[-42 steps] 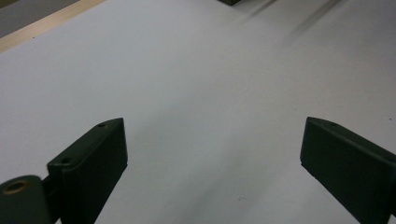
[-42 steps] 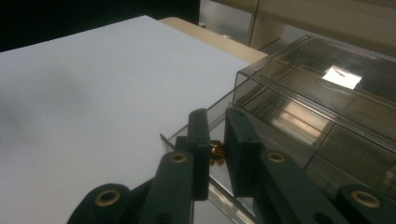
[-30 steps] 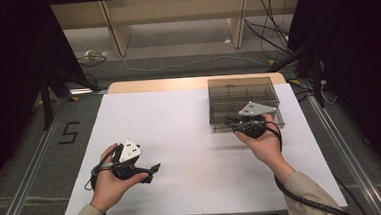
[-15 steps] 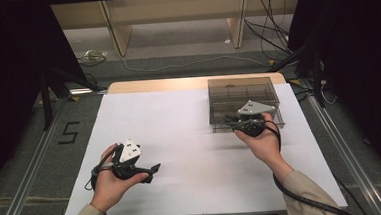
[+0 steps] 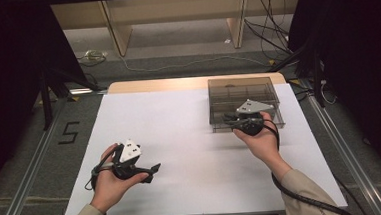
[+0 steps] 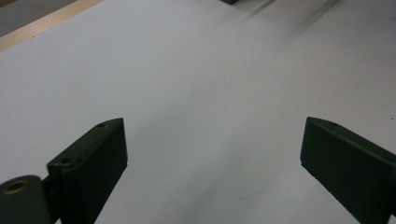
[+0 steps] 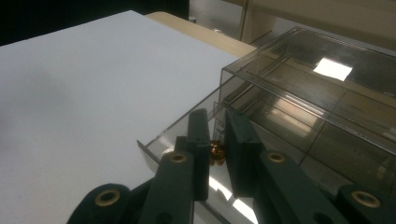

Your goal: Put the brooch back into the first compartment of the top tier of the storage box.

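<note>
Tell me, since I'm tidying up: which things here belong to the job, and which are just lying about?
In the job: clear plastic box; small brass piece between the right gripper jaws.
Lying about: left gripper, open over bare white table; floor cables.

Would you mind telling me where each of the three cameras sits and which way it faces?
High view: fixed above the person's side, looking forward and down on the white table; both forearms, left gripper, right gripper.
Left gripper view: rides the left gripper, looking across bare table between wide-apart jaws.
Right gripper view: rides the right gripper, nearly closed jaws at the clear plastic box.
Shared: high and right gripper views both show the box.
</note>
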`<control>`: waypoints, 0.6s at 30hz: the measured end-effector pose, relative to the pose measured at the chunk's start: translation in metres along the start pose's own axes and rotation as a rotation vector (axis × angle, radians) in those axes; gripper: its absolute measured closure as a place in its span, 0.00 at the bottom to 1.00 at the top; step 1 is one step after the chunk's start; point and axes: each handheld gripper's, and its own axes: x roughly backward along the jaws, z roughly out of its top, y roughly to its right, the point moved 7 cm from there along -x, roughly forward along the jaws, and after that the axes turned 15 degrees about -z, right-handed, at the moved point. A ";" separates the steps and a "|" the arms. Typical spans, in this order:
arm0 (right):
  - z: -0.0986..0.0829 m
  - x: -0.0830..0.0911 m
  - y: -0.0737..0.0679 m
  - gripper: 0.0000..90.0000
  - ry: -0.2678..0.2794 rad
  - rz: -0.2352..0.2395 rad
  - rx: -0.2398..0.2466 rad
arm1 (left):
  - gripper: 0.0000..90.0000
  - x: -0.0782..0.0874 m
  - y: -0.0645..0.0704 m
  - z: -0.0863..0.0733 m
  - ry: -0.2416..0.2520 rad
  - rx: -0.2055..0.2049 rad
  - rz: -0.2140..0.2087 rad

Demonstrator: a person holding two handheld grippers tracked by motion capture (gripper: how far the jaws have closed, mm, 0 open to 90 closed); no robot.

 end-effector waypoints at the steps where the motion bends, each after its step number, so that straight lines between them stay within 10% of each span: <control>1: 0.000 0.000 0.000 0.91 -0.001 0.001 0.000 | 0.08 0.000 0.000 0.000 0.000 0.000 0.000; 18: 0.001 -0.006 -0.002 0.91 -0.014 0.012 -0.005 | 0.08 0.000 0.000 0.000 0.002 0.001 0.001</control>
